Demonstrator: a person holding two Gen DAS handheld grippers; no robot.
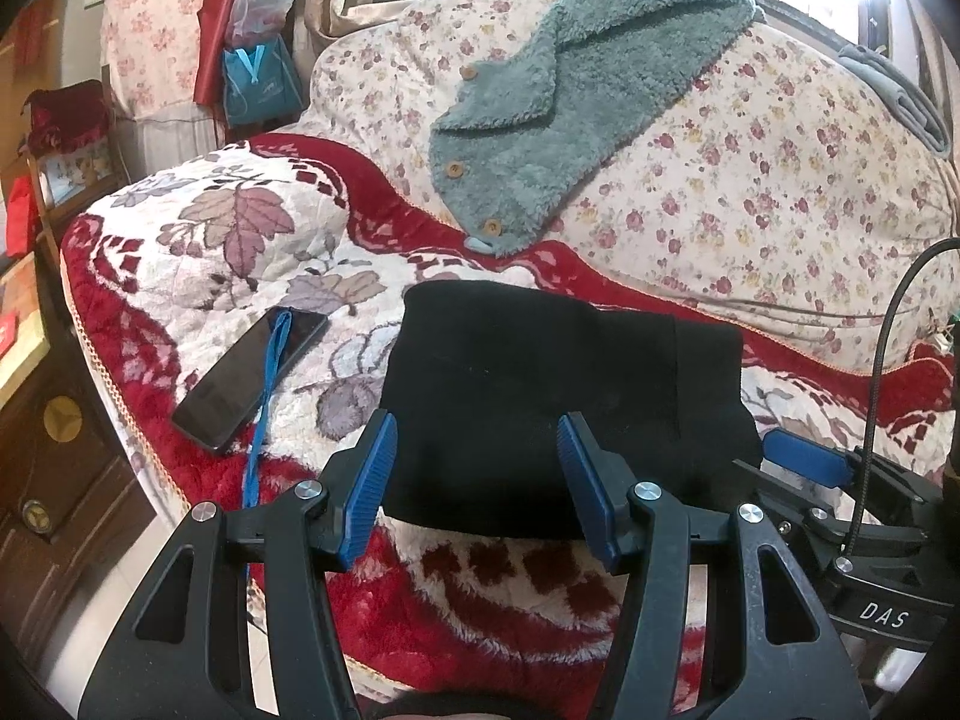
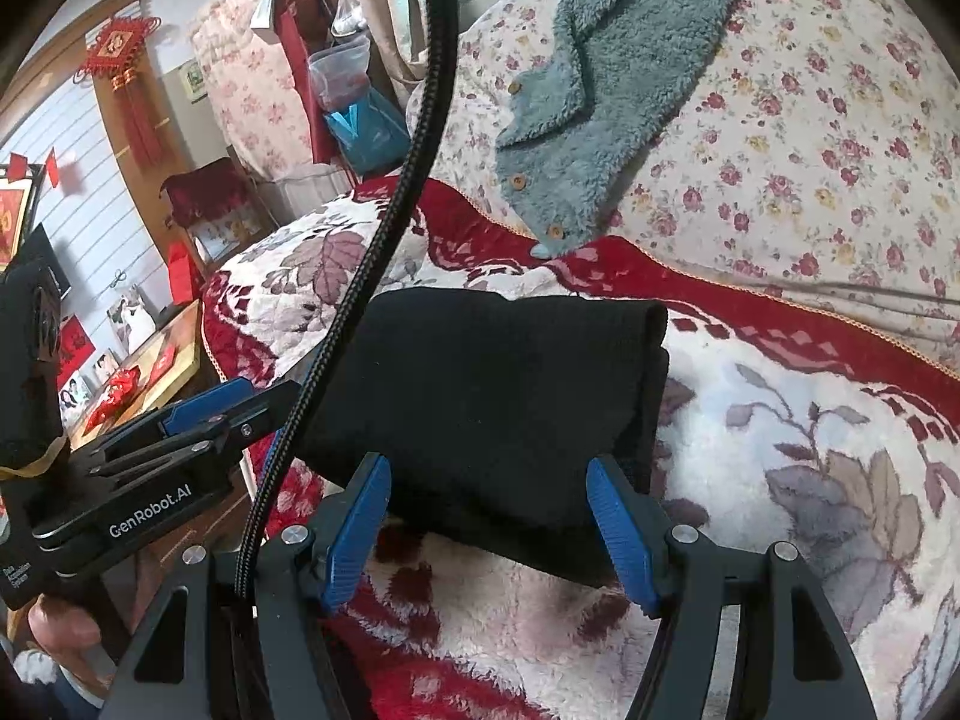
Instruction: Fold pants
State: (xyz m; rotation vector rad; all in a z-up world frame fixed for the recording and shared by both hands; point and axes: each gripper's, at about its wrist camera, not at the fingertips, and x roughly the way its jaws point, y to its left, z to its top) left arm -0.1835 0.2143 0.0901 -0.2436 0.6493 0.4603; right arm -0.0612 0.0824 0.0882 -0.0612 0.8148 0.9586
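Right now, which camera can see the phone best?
The left wrist view. There the dark phone lies whole on the flowery blanket, left of the folded black pants, with a blue cord across it. In the right wrist view I cannot see the phone at all.

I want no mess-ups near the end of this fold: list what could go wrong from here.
1. The phone and its blue strap lie right beside the black pants; a sweep there might knock them off the blanket's edge.
2. Both grippers, left and right, stand open over the near hem; closing could pinch plush blanket too, or undo the fold.
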